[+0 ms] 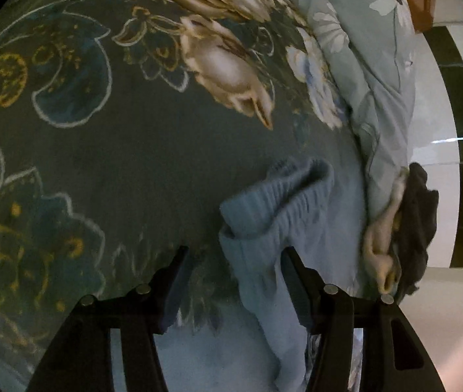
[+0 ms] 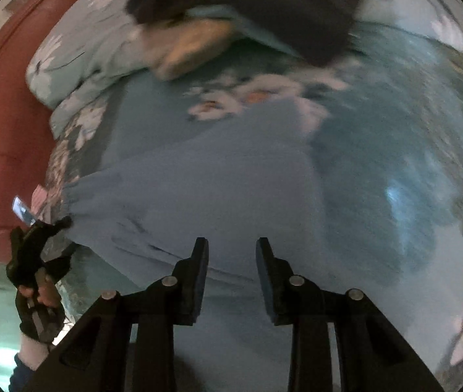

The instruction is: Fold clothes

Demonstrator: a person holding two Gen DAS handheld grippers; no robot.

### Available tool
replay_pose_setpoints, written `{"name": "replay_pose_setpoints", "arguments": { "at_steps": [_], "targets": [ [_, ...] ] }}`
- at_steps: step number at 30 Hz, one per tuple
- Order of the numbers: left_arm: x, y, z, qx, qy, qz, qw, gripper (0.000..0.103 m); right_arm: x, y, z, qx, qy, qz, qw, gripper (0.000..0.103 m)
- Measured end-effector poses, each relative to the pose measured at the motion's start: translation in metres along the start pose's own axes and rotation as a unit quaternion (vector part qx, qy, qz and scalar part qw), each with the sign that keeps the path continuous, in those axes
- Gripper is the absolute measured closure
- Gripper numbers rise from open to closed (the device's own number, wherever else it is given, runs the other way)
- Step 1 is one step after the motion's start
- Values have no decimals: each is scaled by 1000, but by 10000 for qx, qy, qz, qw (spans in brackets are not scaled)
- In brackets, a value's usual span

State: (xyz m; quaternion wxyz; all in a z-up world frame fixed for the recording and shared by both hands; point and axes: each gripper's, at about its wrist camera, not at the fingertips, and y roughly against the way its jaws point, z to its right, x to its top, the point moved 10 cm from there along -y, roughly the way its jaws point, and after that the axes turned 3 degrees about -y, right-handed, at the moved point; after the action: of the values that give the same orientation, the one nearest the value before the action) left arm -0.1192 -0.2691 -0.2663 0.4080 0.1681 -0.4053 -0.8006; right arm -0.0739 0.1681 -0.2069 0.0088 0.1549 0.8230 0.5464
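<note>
Left gripper spread, fingers straddling the ribbed waistband end of the light-blue garment near the bed's right side, nothing pinched; likely lining up on that hem for a fold. Right gripper parted a little, empty, hovering over the garment's broad flat panel, which lies spread on the dark floral bedspread, probably laid out flat for folding. Open bedspread runs left and far in the left view; pale daisy-print duvet and a heap of dark and tan clothes crowd the right edge.
</note>
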Motion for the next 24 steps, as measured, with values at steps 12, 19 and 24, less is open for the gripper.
{"name": "replay_pose_setpoints", "arguments": {
  "at_steps": [12, 19, 24],
  "targets": [
    [-9, 51, 99, -36, -1469, 605, 9873, 80, 5, 35, 57, 346, -1041, 561, 9924, 72],
    [-96, 60, 235, -598, -3300, 426, 9411, 80, 5, 39, 82, 570, -1390, 684, 9863, 72],
    [-176, 2, 279, -633, -3796, -283, 9226, 80, -1, 47, 103, 602, -1528, 781, 9833, 72]
  ]
}}
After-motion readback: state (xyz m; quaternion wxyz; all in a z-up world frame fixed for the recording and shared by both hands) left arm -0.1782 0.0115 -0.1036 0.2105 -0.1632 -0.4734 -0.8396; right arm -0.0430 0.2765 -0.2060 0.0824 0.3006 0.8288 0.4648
